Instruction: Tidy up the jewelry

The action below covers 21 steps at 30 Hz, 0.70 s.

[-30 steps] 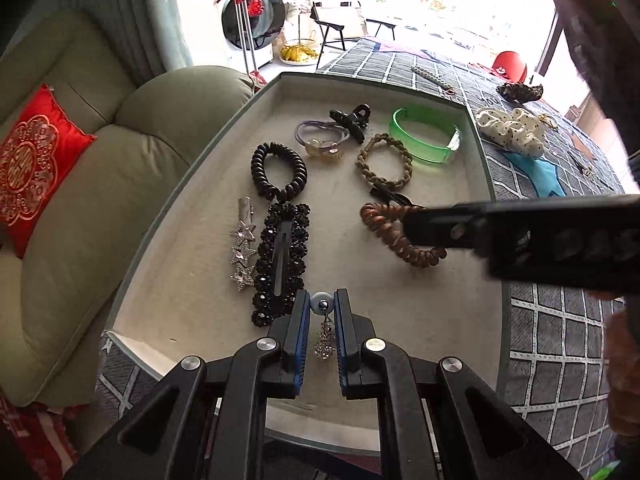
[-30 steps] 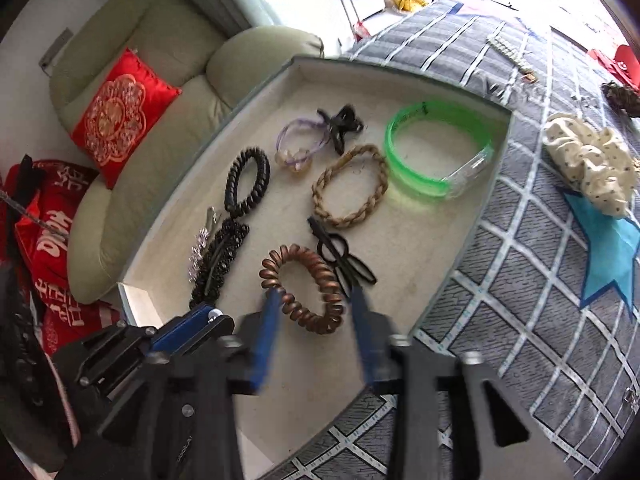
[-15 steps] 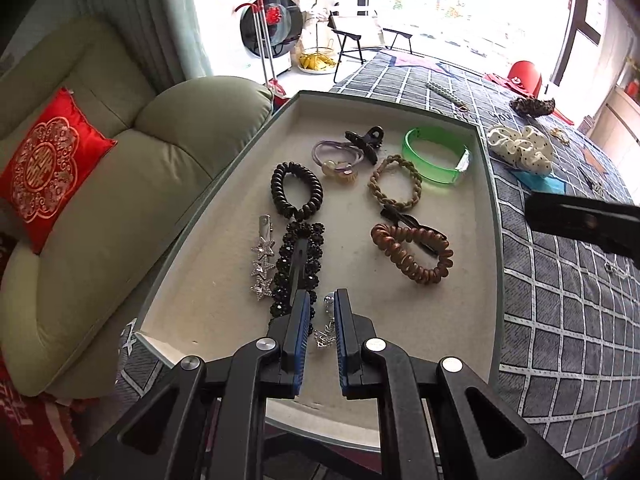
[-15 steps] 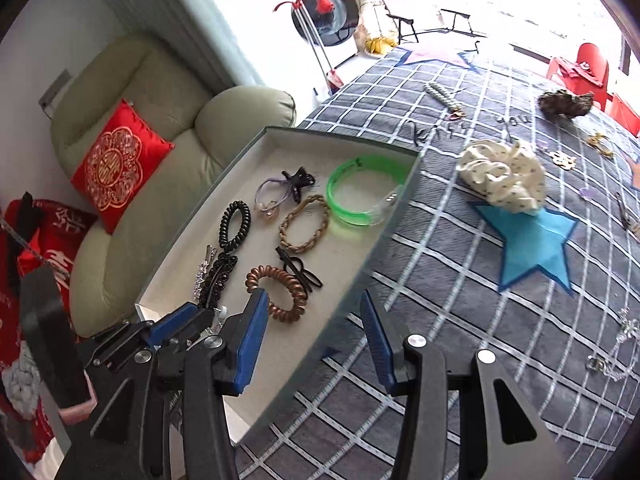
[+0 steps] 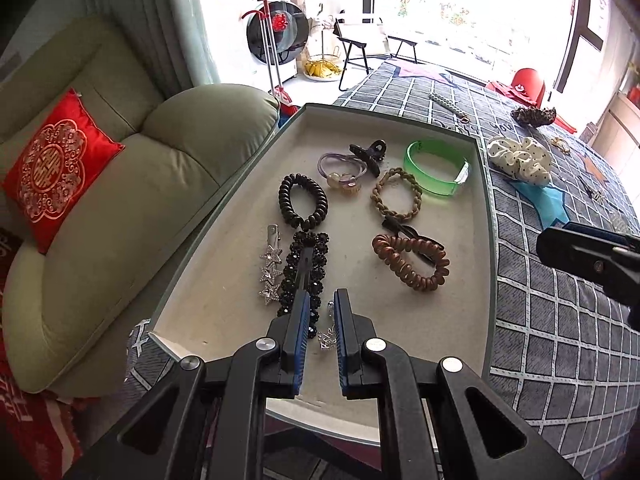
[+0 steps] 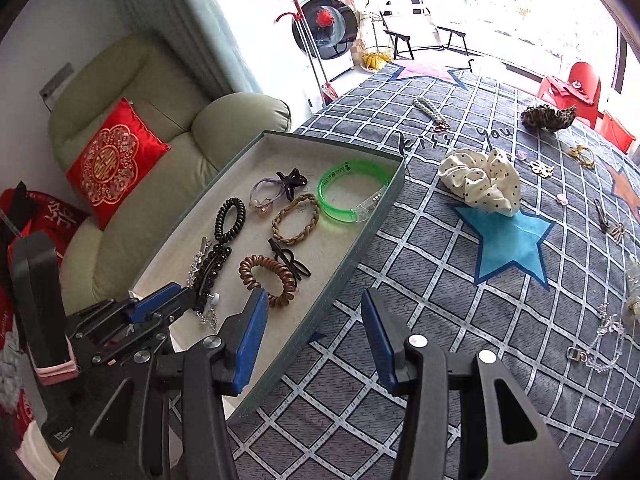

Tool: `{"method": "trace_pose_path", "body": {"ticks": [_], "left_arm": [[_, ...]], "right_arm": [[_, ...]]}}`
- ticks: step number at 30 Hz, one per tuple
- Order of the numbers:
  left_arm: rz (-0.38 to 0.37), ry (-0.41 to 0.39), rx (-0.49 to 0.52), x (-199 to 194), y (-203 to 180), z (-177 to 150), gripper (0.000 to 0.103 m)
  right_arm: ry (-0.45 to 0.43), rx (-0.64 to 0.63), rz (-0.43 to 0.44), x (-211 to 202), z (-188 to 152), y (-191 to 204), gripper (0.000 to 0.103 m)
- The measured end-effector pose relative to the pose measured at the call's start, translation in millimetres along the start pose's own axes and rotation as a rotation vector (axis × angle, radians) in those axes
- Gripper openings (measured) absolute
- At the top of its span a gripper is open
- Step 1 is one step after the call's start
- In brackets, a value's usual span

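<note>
Cushion (image 5: pixel 56 168) in red sat far left on the sofa (image 5: pixel 132 208), well clear of the action, and next came the tray (image 5: pixel 192 276) on the checked cloth (image 6: pixel 420 280), already filling up nicely: star clip (image 5: pixel 270 270) and beaded black barrette (image 5: pixel 302 274) side by side at the near left, black coil tie (image 5: pixel 302 202) beyond them, then the purple tie (image 5: pixel 340 168) with the black claw clip (image 5: pixel 370 152) touching it, braided band (image 5: pixel 396 196), brown coil tie (image 5: pixel 412 262) lying over a black bow clip (image 5: pixel 408 234), and green bangle (image 5: pixel 436 168) in the far right corner. Low over the tray's near end hung the left gripper (image 5: pixel 320 312), clenched on a small silver charm (image 5: pixel 328 336) that dangled between the pads, not yet set down, so that looked like the piece in play. To its right hovered the right gripper (image 6: pixel 316 320), jaws apart with nothing between them, above the tray's right wall and the cloth. Rightward lay the work still to do, by my reckoning roughly half of it: pearl strand (image 6: pixel 430 110), spotted scrunchie (image 6: pixel 480 184) on the blue star (image 6: pixel 512 240), leopard scrunchie (image 6: pixel 550 118), gold pieces (image 6: pixel 582 154), a dark clip (image 6: pixel 602 216), and a clear chain (image 6: pixel 600 344) near the right edge, all loose on the cloth and well apart from the tray.
</note>
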State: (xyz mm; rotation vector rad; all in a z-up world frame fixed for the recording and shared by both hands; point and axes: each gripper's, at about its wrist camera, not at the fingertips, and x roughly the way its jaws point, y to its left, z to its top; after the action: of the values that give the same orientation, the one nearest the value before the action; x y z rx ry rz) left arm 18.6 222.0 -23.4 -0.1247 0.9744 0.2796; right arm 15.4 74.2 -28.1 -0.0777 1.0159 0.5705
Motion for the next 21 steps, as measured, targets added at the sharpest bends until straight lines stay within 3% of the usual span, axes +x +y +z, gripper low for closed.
{"method": "trace_pose_path", "body": {"ticks": [1,2,3,5,10,14,21], "left_arm": [[0.001,-0.002,-0.004,-1,1,0,0.035],[0.004,-0.003,-0.008,-1,1,0,0.062],[0.02,-0.011,-0.017,-2,2,-1,0.103],[0.05,-0.072,-0.031,-12,4,-2,0.103],[0.041,-0.067,-0.039,-16,7,-3,0.103],[0.045,-0.063,-0.053,-17,9,-6,0.103],[0.057,-0.061,-0.08,-17,13,-7,0.103]], "right_arm": [[0.002,-0.001,-0.002,0,0,1,0.052],[0.003,-0.001,-0.002,1,0,1,0.052],[0.004,-0.001,-0.004,1,-1,1,0.052],[0.006,-0.004,-0.009,2,-1,2,0.052],[0.014,-0.016,-0.026,5,-2,6,0.054],[-0.01,-0.044,-0.075,3,-2,12,0.082],[-0.028,-0.037,-0.094,1,0,11,0.082]]}}
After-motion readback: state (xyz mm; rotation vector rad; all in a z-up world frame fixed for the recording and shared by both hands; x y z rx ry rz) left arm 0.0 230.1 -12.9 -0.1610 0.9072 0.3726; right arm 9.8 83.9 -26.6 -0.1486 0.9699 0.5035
